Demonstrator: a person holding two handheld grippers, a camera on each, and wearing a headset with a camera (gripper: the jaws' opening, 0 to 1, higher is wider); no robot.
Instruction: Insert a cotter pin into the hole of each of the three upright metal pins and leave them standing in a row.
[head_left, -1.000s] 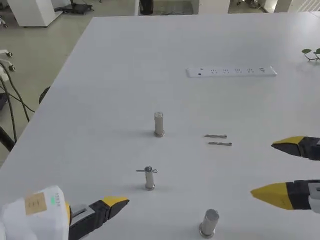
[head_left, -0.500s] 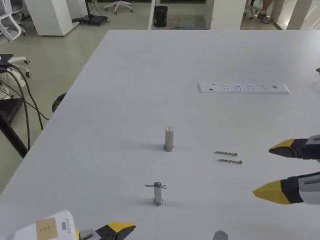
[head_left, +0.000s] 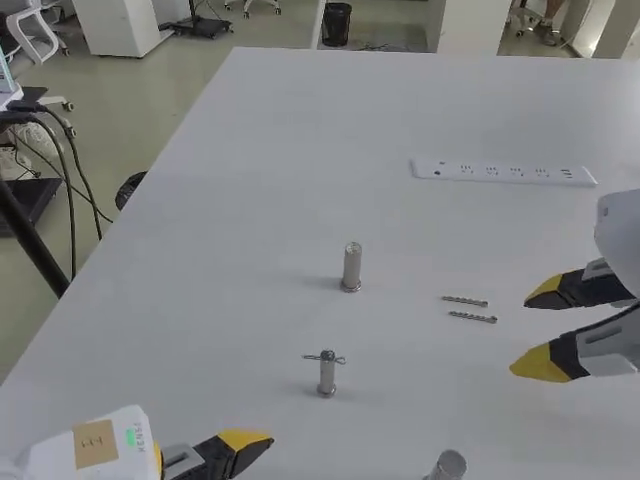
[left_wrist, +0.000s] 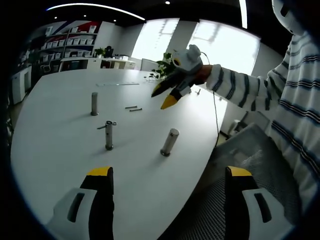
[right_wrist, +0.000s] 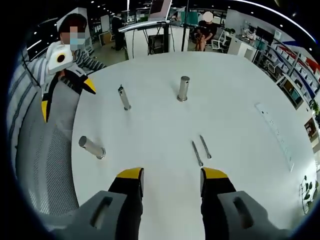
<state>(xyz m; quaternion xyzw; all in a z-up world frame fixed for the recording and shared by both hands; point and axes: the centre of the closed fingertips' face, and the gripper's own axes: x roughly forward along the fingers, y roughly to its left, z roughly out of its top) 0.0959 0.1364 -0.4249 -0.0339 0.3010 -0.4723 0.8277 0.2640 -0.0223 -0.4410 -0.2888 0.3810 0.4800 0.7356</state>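
Three metal pins stand on the white table (head_left: 250, 200). The far pin (head_left: 351, 267) has an empty hole. The middle pin (head_left: 327, 372) carries a cotter pin through its top. The near pin (head_left: 447, 466) is cut off by the frame's bottom edge. Two loose cotter pins (head_left: 468, 308) lie side by side, just left of my right gripper (head_left: 522, 335), which is open and empty. In the right gripper view those cotter pins (right_wrist: 201, 149) lie just ahead of the right gripper (right_wrist: 172, 176). My left gripper (left_wrist: 170, 172) is open and empty, short of the near pin (left_wrist: 169, 142).
A white power strip (head_left: 503, 172) lies at the back right of the table. Floor, cables and office furniture show beyond the table's left edge. A person's striped sleeve (left_wrist: 240, 85) reaches in with the right gripper (left_wrist: 170, 92).
The head camera has shifted. My right gripper has come closer to the two loose cotter pins. The left gripper stays low at the near left.
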